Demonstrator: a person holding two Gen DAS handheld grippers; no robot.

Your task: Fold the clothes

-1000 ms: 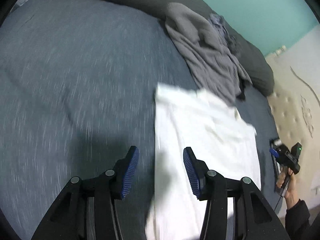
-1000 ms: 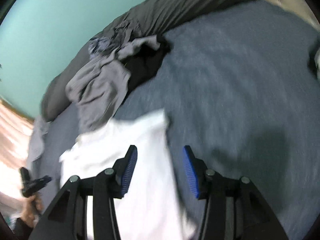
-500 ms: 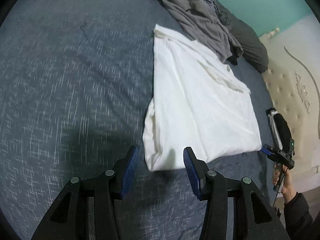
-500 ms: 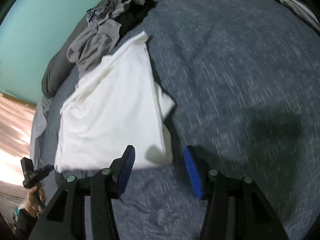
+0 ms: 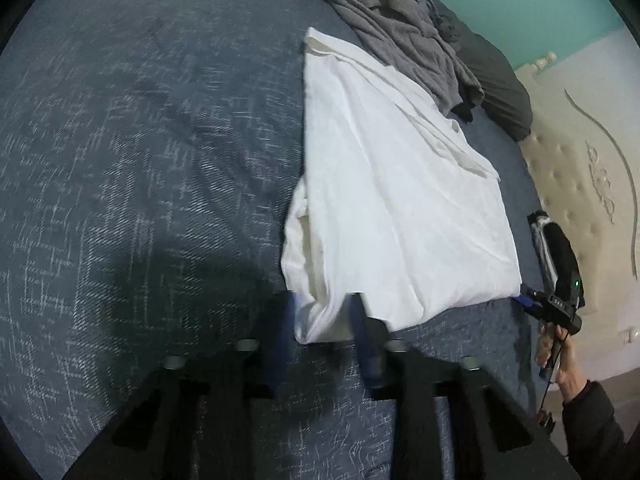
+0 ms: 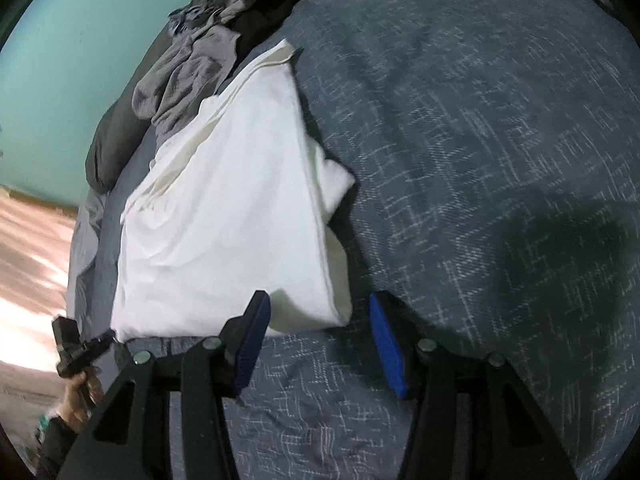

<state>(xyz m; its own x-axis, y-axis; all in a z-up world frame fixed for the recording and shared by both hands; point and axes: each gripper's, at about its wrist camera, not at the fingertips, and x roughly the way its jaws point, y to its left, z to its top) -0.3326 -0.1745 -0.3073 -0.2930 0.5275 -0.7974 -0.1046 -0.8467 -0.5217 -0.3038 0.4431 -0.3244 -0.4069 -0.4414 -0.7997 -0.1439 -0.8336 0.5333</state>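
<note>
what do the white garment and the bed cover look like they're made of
White garment: thin matte woven cloth, likely cotton; it lies in soft creases with limp, layered edges. Bed cover: heavier blue fabric, matte, with pale crosshatched flecks suggesting a woven or printed texture; which one is unclear.

White garment (image 5: pixel 400 208) lies flat in front of me on the blue-grey bedspread (image 5: pixel 140 160), folded into a long, roughly rectangular slab with soft creases across its top. Its near corner is bunched, layers showing at the edge, and sits right between my left tongs (image 5: pixel 320 332). From my right side, the near edge (image 6: pixel 304 312) curls up a little, a loose flap poking out to the side. Beyond its far end, a crumpled heap of grey clothes (image 5: pixel 404 36) is waiting, unfolded.
</note>
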